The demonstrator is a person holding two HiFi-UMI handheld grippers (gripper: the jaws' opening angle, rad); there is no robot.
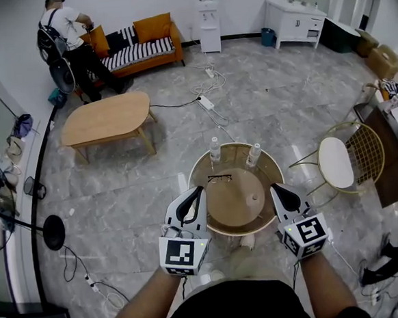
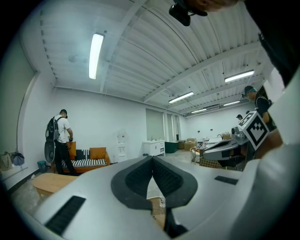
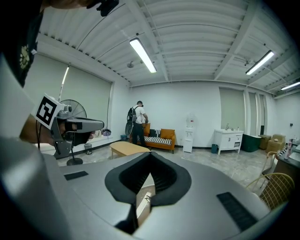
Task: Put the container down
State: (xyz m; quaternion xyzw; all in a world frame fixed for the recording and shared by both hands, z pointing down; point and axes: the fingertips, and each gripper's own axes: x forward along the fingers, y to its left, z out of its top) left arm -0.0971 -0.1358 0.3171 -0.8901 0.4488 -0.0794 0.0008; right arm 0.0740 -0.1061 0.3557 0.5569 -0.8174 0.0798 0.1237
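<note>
Left gripper (image 1: 200, 188) and right gripper (image 1: 273, 186), ribbed jaws together, flank round wooden table (image 1: 235, 201).

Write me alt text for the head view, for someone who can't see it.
Seen from above, the left claw and right claw, both shut and empty, hover at either side of a round wooden table bearing two bottles and eyeglasses. An orange sofa stands across the room.

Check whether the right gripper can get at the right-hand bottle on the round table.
Probably yes: only bare tabletop lies between the right gripper and the bottle, though its shut jaws must open first.
</note>
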